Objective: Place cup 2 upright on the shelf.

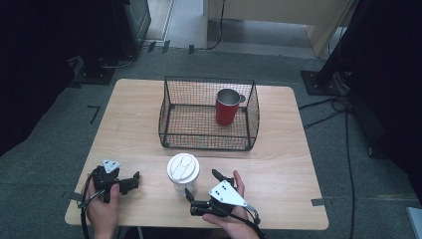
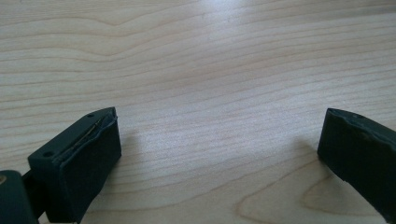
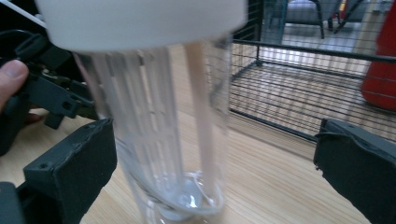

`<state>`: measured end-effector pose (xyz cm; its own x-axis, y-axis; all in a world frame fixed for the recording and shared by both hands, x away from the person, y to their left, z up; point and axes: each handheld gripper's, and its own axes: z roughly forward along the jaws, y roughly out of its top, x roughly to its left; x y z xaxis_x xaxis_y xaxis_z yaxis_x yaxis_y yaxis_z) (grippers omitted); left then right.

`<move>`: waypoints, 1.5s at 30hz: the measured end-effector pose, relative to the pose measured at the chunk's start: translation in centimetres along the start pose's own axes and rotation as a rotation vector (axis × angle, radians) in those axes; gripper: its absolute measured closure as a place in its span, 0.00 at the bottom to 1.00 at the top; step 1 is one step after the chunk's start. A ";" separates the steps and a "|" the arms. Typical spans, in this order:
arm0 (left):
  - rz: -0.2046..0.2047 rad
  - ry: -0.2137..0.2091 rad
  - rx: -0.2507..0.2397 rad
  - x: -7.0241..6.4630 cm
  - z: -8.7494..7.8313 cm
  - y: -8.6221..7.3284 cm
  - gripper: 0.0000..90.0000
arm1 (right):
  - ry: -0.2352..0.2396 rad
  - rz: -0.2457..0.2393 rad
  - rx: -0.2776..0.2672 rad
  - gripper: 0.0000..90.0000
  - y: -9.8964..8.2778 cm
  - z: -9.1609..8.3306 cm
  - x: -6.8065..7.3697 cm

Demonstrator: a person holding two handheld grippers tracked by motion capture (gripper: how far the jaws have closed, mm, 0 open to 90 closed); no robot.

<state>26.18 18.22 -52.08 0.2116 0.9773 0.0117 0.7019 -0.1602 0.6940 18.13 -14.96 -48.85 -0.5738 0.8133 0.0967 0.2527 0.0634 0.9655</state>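
A clear plastic cup [image 1: 183, 175] with a white lid stands upright low in the centre of the high view, on a wooden table [image 1: 283, 149]. The right gripper [image 1: 203, 190] sits just right of the cup, low in the frame, its jaws spread wide and reaching toward it. In the right gripper view the cup [image 3: 159, 140] fills the left and centre, and one jaw seems to sit just beside or against its wall, while the other stands well apart at lower right.

The risk, as I judge it, is a tip-over. The cup looks tall, light and empty, so a one-sided nudge from the near jaw could slide or topple it before the far jaw closes. A hard squeeze could also buckle the thin wall or pop the lid.

The cup is see-through with vertical ribs, narrowing to a small base. The lid is white and round, wider than the body.

The left gripper [image 1: 130, 183] rests at lower left of the high view, jaws wide, holding nothing, over bare wood.

A black wire basket [image 1: 252, 119] stands above centre, holding a red mug [image 1: 228, 107] at its right side, well apart from the cup.
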 end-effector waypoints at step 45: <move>0.002 -0.001 0.001 0.0 0.0 0.0 0.00 | -0.022 -0.004 -0.068 0.18 2.6 3.9 2.7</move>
<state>26.22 18.21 -52.06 0.2141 0.9767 0.0125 0.7020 -0.1627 0.6933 20.31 -10.33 -47.01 -0.5575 0.8255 0.0880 0.1959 0.0279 0.9802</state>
